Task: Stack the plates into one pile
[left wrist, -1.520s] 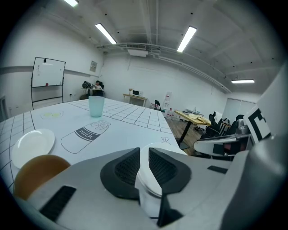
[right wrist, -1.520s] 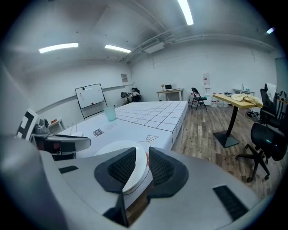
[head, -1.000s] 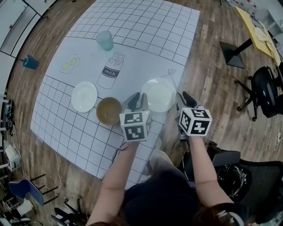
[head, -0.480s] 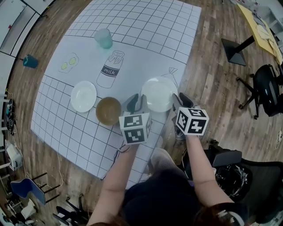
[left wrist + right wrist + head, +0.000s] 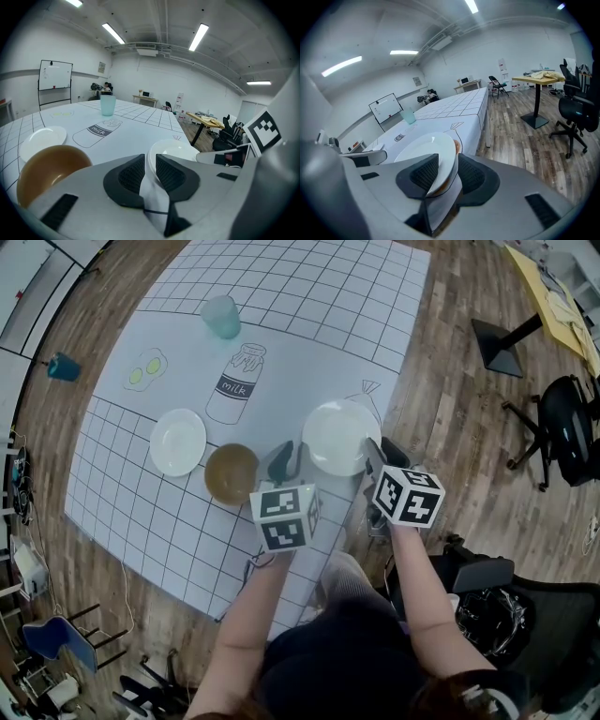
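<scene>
A large white plate [image 5: 337, 437] lies near the table's right edge. My left gripper [image 5: 292, 457] is at its left rim, and in the left gripper view its jaws [image 5: 150, 166] are closed narrowly on the plate's rim [image 5: 180, 150]. My right gripper [image 5: 384, 454] is at the plate's right rim. Its jaws are opening, with the plate [image 5: 426, 150] between them and a gap at the right pad [image 5: 471, 176]. A small white plate [image 5: 178, 442] lies to the left, with a brown bowl [image 5: 231, 473] between the two plates.
A teal cup [image 5: 222, 317] stands at the far side of the gridded tablecloth [image 5: 281, 296]. The table's right edge runs just under my right gripper, with wood floor beyond. A black table base [image 5: 497, 345] and office chairs [image 5: 567, 432] stand to the right.
My right gripper has shifted left and down onto the large plate's right rim, rolling a little, and its jaws stand wider. The left gripper and the plates have stayed put.
</scene>
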{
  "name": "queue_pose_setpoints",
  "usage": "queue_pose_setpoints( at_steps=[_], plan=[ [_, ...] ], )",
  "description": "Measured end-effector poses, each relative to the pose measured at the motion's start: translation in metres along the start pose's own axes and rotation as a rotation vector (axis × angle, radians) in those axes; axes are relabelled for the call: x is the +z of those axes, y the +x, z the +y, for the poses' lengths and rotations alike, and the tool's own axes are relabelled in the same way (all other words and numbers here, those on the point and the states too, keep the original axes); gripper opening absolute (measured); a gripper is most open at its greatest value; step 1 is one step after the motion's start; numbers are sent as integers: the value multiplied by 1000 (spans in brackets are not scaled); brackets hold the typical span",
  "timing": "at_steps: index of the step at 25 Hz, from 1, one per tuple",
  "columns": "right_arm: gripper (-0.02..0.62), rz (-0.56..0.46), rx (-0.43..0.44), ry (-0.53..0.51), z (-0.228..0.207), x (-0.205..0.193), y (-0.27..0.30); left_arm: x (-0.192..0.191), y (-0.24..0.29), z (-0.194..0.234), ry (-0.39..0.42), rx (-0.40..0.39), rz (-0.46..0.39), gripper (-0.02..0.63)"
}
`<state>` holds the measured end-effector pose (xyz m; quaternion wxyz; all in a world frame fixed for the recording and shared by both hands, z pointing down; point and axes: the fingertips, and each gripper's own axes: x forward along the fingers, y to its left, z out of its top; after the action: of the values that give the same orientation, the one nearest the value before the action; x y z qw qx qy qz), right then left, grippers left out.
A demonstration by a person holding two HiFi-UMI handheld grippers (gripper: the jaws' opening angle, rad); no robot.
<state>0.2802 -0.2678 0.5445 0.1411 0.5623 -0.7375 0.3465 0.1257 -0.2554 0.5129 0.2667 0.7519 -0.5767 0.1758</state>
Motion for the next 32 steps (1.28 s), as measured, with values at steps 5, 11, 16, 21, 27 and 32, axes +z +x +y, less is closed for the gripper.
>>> queue_pose_setpoints(
  at_steps=[5, 11, 16, 21, 27, 32],
  plan=[
    [153, 13, 14, 66, 3, -7, 3, 0, -1, 1, -1, -1, -10, 83],
    [146, 24, 44, 111, 4, -10, 5, 1, -5, 2, -15, -4, -19, 83],
    [143, 42, 77, 119, 4, -9, 5, 7, -12, 1, -24, -11, -40, 83],
    [130, 36, 95, 140, 3, -10, 4, 14, -21, -1, -35, -17, -70, 83],
    [98, -24, 137, 175, 9, 3, -6, 23, -34, 1, -49, -11, -109, 81],
    [67, -70, 191, 222, 19, 17, -15, 27, -44, 4, -57, -6, -132, 81]
  ],
)
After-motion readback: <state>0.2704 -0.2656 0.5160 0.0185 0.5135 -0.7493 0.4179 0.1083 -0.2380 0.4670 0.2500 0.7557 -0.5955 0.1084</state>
